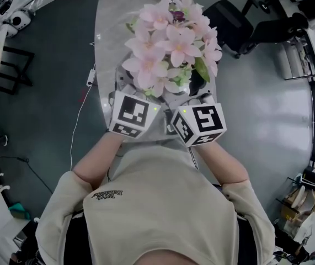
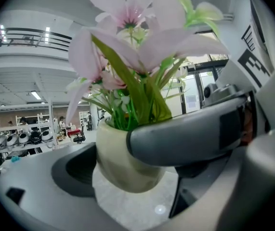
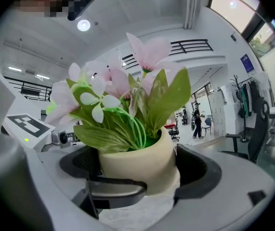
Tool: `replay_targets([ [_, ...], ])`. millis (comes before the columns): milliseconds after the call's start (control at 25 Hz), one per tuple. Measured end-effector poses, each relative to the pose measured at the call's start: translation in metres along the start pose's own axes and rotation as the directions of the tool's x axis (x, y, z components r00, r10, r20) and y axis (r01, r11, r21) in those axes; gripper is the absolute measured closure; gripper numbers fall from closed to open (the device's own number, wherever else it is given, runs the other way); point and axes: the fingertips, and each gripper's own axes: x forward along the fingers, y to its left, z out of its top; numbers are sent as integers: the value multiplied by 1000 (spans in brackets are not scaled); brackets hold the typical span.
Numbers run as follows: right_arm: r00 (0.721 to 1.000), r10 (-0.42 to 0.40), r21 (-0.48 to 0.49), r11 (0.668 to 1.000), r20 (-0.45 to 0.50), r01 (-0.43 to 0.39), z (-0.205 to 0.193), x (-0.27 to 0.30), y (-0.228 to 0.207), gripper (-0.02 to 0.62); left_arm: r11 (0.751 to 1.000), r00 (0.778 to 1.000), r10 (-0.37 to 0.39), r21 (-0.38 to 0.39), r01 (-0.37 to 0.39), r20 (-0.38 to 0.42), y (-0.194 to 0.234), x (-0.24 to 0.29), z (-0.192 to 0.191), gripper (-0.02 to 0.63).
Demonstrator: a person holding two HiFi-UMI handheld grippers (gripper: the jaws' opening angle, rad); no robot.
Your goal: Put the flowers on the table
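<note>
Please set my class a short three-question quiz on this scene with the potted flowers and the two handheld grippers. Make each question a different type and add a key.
1. Multiple choice: The flowers are A) pink, B) yellow, C) blue.
2. True or false: The cream pot is between the jaws of the right gripper.
3. Fill in: Under the pot, both gripper views show the pale, marbled top of the ____.

Key: 1 A. 2 True. 3 table.
</note>
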Motion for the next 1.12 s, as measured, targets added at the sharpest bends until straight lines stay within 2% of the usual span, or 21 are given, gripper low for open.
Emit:
replay_targets([
  [520, 999, 33, 22, 999, -17, -32, 0, 25, -34, 81, 1000, 999, 28, -13, -29, -33, 12, 40, -2, 133],
  [1120, 999, 35, 25, 999, -25, -35, -1, 62, -101, 81, 999, 999, 34, -20, -35, -41, 24, 114, -3, 133],
])
